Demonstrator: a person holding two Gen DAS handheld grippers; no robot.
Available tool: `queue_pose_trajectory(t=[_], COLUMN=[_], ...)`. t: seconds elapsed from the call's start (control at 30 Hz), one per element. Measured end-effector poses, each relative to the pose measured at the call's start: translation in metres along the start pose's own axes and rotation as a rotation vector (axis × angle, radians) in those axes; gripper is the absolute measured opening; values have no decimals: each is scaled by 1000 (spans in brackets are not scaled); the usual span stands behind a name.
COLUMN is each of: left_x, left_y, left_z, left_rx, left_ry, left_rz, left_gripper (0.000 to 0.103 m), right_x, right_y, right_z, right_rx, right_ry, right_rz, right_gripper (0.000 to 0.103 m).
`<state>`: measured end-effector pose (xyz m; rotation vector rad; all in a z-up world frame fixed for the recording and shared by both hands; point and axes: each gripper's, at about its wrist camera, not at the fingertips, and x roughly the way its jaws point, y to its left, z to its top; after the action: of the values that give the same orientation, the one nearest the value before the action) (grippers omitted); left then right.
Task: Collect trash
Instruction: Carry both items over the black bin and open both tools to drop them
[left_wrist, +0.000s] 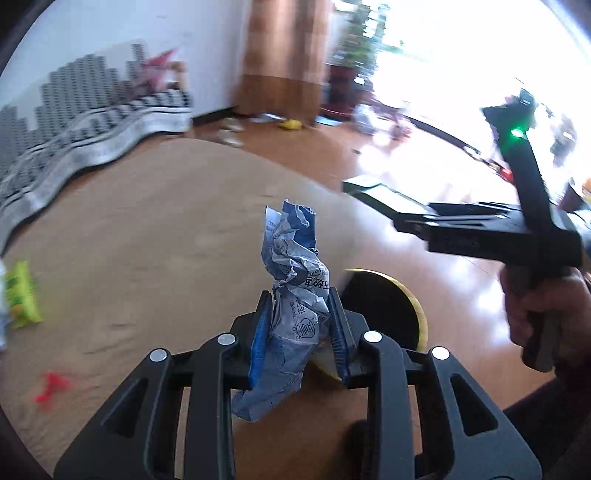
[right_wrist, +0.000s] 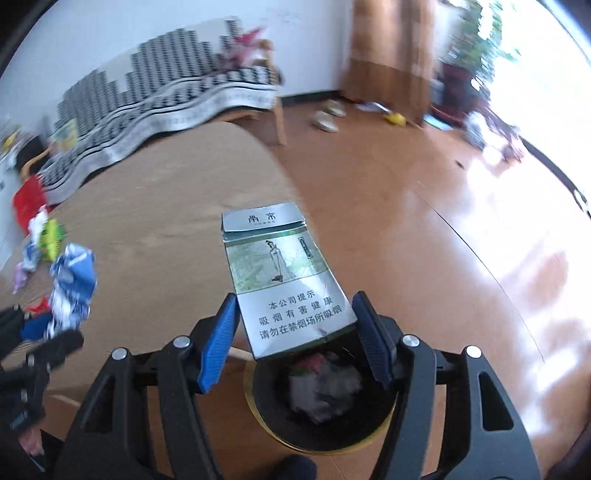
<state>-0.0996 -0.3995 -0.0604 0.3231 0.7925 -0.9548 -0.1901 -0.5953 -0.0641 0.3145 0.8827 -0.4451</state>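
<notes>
Our right gripper (right_wrist: 295, 328) pinches a cigarette box (right_wrist: 284, 280), standing long-ways up, right above the black bin (right_wrist: 321, 417). Our left gripper (left_wrist: 301, 332) squeezes crumpled paper (left_wrist: 291, 295) beside that bin.

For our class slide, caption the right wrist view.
Right tongs grip a cigarette pack above a black bin holding trash.
</notes>
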Motion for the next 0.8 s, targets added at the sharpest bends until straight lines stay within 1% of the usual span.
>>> queue_pose_trajectory(t=[0.1, 0.13, 0.27, 0.33, 0.5, 0.73, 0.77, 0.8], left_x=[24, 29, 48, 56, 73, 81, 83, 84], left_y=[-35, -40, -61, -64, -65, -65, -65, -65], left_z=[-3, -4, -7, -6, -4, -1, -1, -1], left_rx=[50, 60, 86, 89, 78, 63, 62, 61], left_ry=[22, 28, 51, 67, 94, 103, 105, 106], left_rz=[-60, -72, -108, -113, -120, -123, -123, -121], left_gripper=[29, 29, 29, 29, 29, 29, 29, 29], right_x=[9, 11, 34, 43, 52, 56, 58, 57], right_y=[-39, -49, -70, -72, -76, -68, -65, -64], right_z=[-19, -25, -38, -41, -47, -38, -37, -36], right_rx=[63, 74, 94, 93, 87, 93, 97, 102], right_ry=[81, 103, 222, 258, 289, 296, 296, 296], right_rz=[-44, -53, -77, -73, -64, -43, -39, -35], right_gripper=[62, 62, 62, 62, 62, 63, 63, 66])
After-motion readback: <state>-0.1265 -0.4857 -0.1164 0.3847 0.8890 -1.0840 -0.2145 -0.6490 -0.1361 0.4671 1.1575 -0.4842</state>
